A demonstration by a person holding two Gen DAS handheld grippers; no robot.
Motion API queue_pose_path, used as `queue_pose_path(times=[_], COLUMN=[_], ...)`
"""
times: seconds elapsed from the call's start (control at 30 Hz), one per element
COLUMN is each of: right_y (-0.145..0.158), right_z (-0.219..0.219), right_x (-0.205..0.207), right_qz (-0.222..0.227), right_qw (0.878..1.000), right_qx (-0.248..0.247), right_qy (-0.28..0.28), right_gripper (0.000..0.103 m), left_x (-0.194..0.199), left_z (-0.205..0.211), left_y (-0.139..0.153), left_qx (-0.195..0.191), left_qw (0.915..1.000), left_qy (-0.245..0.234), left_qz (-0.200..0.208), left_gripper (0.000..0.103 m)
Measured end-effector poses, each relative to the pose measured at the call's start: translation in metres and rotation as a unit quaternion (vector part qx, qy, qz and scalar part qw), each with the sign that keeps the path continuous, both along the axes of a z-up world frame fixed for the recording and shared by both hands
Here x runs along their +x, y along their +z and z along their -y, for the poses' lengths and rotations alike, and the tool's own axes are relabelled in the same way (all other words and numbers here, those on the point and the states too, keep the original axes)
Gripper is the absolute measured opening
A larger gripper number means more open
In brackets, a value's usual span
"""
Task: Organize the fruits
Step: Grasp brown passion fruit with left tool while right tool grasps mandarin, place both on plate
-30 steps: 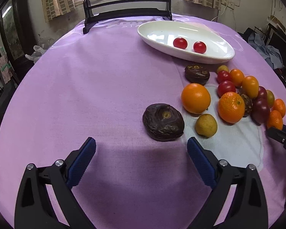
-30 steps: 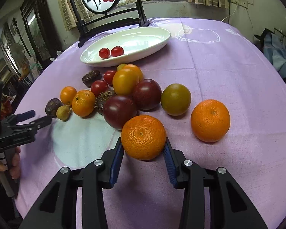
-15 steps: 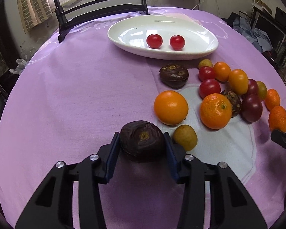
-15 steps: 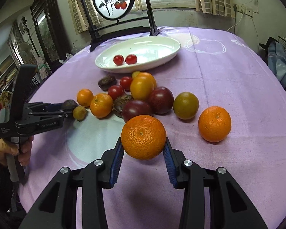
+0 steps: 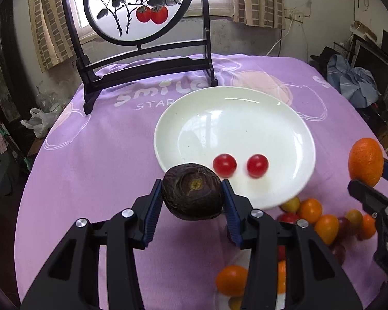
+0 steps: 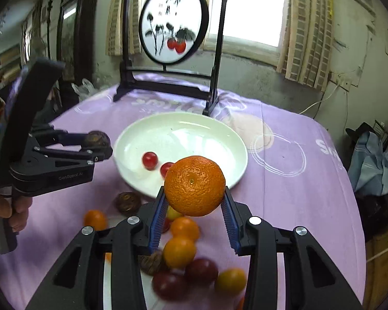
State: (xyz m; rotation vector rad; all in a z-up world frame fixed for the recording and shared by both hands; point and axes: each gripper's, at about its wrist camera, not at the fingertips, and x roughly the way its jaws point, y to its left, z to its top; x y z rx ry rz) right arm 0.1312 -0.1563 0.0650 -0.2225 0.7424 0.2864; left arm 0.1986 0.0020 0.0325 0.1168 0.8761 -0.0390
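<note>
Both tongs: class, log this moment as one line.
left tongs: shut on passion fruit | right tongs: shut on orange | white plate: two cherry tomatoes

A round painted screen [image 5: 139, 7] in a black stand sits on the purple tablecloth [image 5: 90, 160] before curtained windows.

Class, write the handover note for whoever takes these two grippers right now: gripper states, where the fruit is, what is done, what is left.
Left gripper: shut on the dark wrinkled fruit, raised at the white plate's near rim.
Right gripper: shut on the orange, raised in front of the plate.
Done: two cherry tomatoes on the plate.
Left: set down both held fruits; mixed fruit pile on the purple cloth awaits.
</note>
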Motion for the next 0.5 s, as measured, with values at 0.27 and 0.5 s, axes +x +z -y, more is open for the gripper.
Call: queue_pose_path(times=[0.27, 0.5], right_y=[-0.049, -0.055], right_z=[-0.015, -0.010], right_x=[0.068, 0.066], right_qz=[-0.084, -0.092], right_qw=[0.996, 0.995], right_qx=[-0.013, 0.022], right_qy=[-0.015, -0.018], right_gripper=[0.042, 0.049], left_x=[0.053, 0.057], left_z=[0.002, 0.003], left_y=[-0.036, -0.040], left_qx=[-0.001, -0.010], left_qw=[0.9991, 0.9991], left_qy=[0.025, 0.028], left_qz=[-0.034, -0.029], left_gripper=[0.044, 0.057])
